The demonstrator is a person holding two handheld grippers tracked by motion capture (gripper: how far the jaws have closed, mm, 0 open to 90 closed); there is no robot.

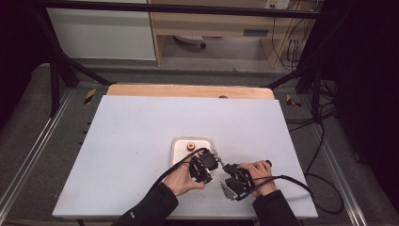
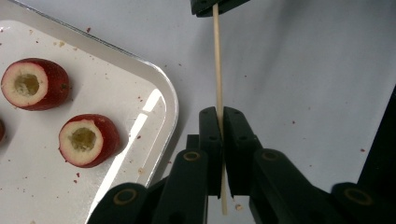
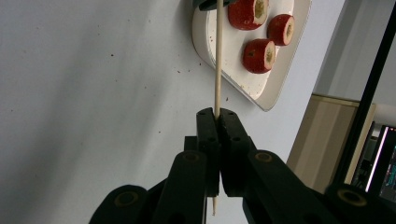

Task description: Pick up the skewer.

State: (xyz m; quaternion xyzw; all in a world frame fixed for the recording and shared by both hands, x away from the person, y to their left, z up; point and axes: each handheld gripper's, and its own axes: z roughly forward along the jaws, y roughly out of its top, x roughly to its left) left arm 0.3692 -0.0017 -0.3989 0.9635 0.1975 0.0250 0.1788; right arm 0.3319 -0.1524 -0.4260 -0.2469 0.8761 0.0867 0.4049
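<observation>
- Right now the left gripper (image 2: 220, 122) is clamped on a thin wooden skewer (image 2: 216, 70); its two black jaws stand pressed together with the stick running up between them and a short tail poking out behind the pads.
- Straight ahead of those jaws, the skewer's far end sits in the right gripper (image 1: 231, 172), seen as a dark tip at the top of the left gripper view.
- Likewise the right gripper (image 3: 217, 122) is closed tight on the same skewer (image 3: 217, 56), so the stick spans the gap between both tools, held at each end above the white table (image 1: 131, 141).
- Just off to the left of the left jaws lies the white tray (image 2: 159, 93), carrying cored red fruit pieces (image 2: 88, 140) with pale hollow centres.
- Judging by its look, the skewer is very light, stiff along its length but easily snapped if bent; a two-point hold like this could bow it should the hands twist against each other.
- Best hold seems near one end, leaving plenty of bare stick free for threading.
- The fruit pieces look firm-skinned yet moist inside, likely slippery and easy to crush; taking them across the red sides, hollow facing the point, would suit.
</observation>
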